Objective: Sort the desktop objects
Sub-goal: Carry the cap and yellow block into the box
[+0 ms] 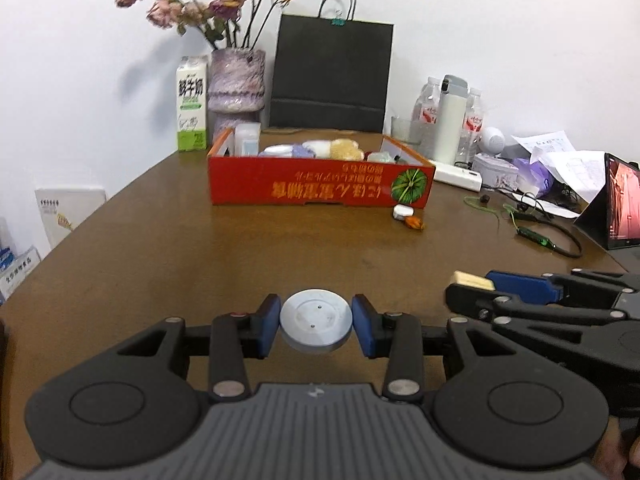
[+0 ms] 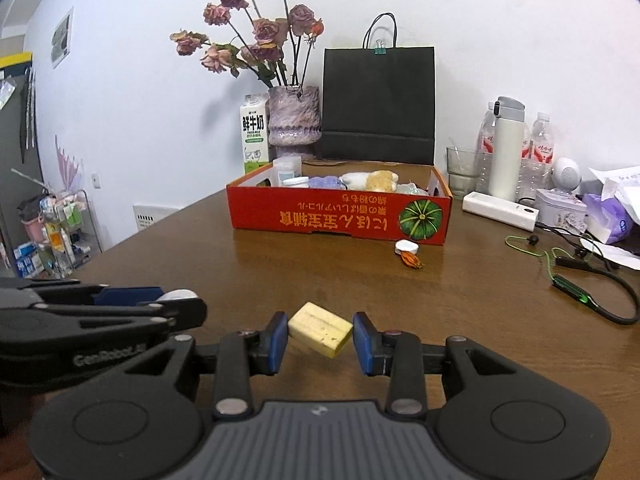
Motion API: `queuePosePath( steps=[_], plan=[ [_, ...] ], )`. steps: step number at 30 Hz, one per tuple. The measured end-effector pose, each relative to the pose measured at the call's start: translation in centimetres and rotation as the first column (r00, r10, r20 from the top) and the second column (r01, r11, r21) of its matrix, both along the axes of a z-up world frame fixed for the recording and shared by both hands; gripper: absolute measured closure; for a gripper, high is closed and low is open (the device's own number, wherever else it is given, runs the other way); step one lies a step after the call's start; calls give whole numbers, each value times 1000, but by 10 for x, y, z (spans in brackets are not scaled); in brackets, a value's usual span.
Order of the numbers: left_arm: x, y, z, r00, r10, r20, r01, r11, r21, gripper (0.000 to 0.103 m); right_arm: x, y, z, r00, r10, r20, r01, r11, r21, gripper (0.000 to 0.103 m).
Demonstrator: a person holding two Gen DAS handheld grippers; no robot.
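Observation:
My left gripper (image 1: 316, 328) is shut on a round white disc-shaped case (image 1: 316, 322) and holds it over the near part of the brown table (image 1: 200, 248). My right gripper (image 2: 320, 336) is shut on a pale yellow block (image 2: 320, 328), beside the left one. Each gripper shows in the other's view: the right one (image 1: 472, 284) with the yellow block (image 1: 470, 279), the left one (image 2: 176, 300) at the left. A red cardboard box (image 1: 320, 190) (image 2: 340, 216) with soft toys and small containers stands further back in the middle.
A small white case (image 2: 407, 247) and an orange item (image 2: 412, 261) lie in front of the box. A vase of dried roses (image 2: 294, 120), a milk carton (image 2: 254, 136) and a black bag (image 2: 378, 104) stand behind. Bottles, a glass, cables, papers and a tablet (image 1: 624, 208) crowd the right.

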State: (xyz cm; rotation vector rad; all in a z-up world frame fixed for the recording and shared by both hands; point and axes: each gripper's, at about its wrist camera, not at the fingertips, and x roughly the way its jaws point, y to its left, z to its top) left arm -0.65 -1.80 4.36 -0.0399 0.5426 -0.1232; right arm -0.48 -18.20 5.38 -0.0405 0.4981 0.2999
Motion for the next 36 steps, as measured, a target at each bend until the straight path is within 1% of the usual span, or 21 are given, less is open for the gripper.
queuePosePath(
  steps=[4, 7, 15, 20, 24, 36],
  plan=[
    [-11, 7, -3, 1000, 15, -23, -16, 999, -32, 63, -13, -3, -6, 1000, -7, -23, 7, 1000, 1, 69],
    [-17, 8, -3, 1000, 17, -12, -17, 1000, -24, 63, -22, -2, -10, 1000, -7, -30, 7, 1000, -3, 69],
    [-23, 8, 2, 1000, 17, 8, -17, 999, -35, 63, -35, -1, -6, 1000, -7, 5, 7, 1000, -7, 69],
    [-21, 6, 2, 1000, 18, 8, -18, 999, -39, 63, -32, -3, -4, 1000, -6, 10, 6, 1000, 1, 69],
    [-16, 4, 0, 1000, 17, 1, -17, 999, -41, 63, -26, -5, -6, 1000, -1, -6, 1, 1000, 24, 69],
    [-1, 1, -1, 1000, 22, 0, -22, 999, -33, 63, -10, -7, -7, 1000, -1, -12, 1, 1000, 30, 69]
  ],
)
